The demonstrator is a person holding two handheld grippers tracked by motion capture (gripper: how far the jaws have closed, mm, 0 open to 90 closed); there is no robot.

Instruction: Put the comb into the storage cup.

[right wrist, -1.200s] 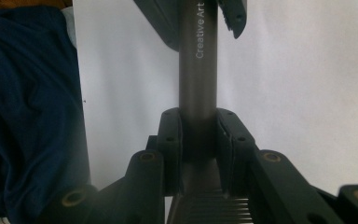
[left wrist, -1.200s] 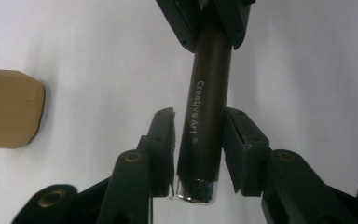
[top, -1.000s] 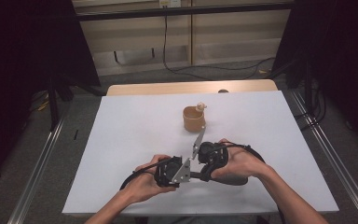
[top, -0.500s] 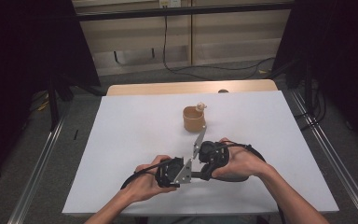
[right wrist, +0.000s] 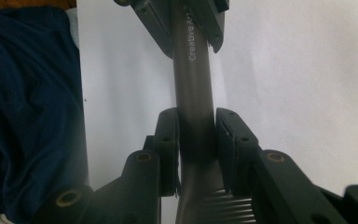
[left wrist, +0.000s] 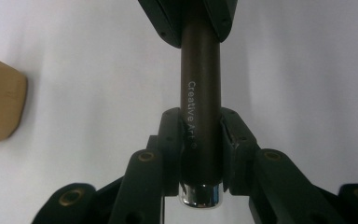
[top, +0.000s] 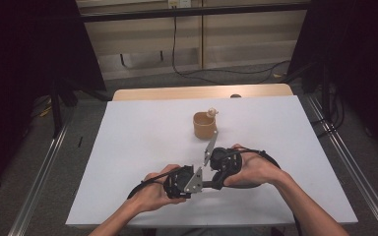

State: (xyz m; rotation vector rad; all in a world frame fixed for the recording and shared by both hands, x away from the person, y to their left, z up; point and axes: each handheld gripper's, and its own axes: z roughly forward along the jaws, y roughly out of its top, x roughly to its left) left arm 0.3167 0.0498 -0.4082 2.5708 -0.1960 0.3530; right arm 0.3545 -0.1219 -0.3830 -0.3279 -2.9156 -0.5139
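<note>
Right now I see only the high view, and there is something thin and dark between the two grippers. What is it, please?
Observer: It is a dark brown pen. The left gripper view shows white lettering, "Creative Art", along its barrel.
Operator: Does the left gripper really hold it?
Observer: Yes. The left gripper has its jaws shut on the barrel, just above a shiny silver end.
Operator: And the right one?
Observer: The right gripper is shut on the pen too. In its own view a ribbed part shows just below the jaws.
</note>
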